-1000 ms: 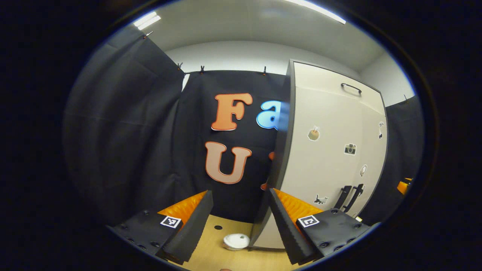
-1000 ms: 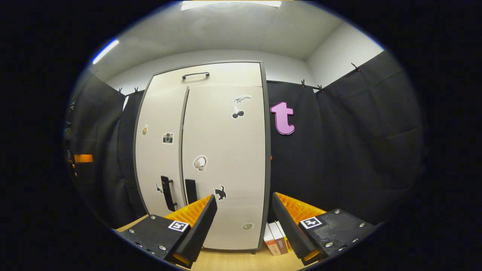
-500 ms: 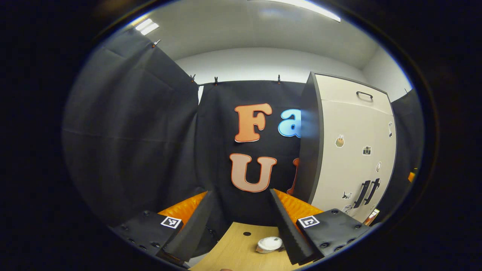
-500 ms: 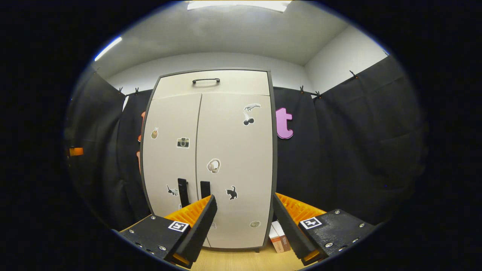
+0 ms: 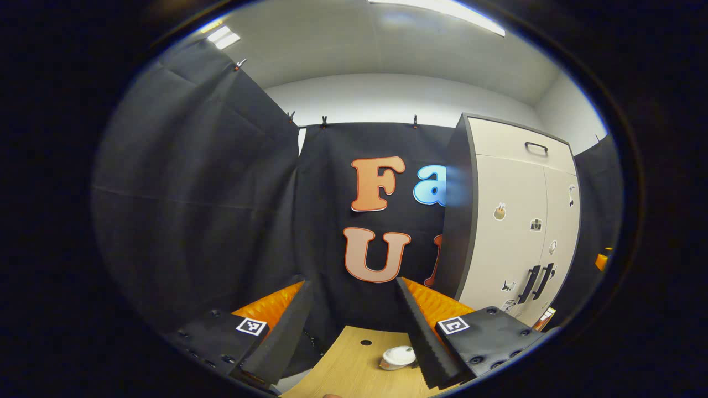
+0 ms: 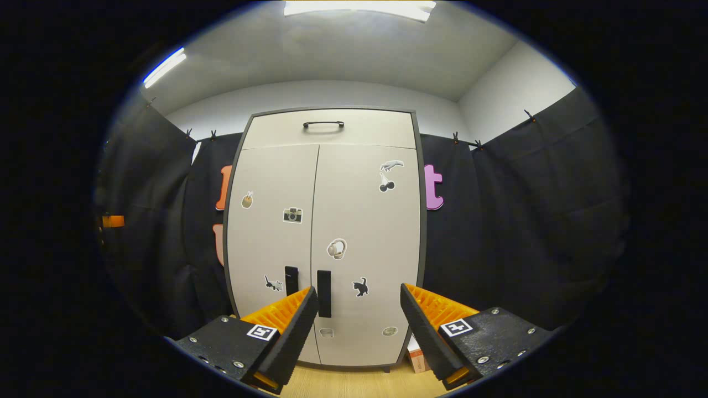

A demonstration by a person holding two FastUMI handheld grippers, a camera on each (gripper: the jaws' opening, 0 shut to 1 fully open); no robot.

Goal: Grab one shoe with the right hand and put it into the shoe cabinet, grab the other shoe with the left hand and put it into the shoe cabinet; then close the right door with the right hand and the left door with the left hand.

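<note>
1. The right claw [image 6: 358, 326] stands with its fingers spread wide and nothing between them, apart from everything ahead of it
2. Straight ahead of the right claw stands the shoe cabinet [image 6: 326, 237], upright on the table [image 6: 354, 384], with both doors flat against its front
3. The left door [image 6: 274, 243] and the right door [image 6: 368, 243] meet at a thin seam up the middle; two dark vertical handles [image 6: 324, 293] sit side by side low on that seam, just above the gap between the right claw's fingers
4. The shoes are out of sight with the doors closed, so I cannot tell where they lie
5. A top drawer with a dark curved handle [image 6: 323, 125] caps the cabinet, and small stickers dot both doors
6. Some boxes [image 6: 417, 359] stand on the table behind the right claw's right finger, beside the cabinet's base
7. The left claw [image 5: 354, 331] is also spread wide and empty, held above the table's near end
8. The cabinet lies well off to the right of the left claw, seen from its dark side panel
9. A small white round object [image 5: 397, 357] rests on the table just beside the left claw's right finger
</note>
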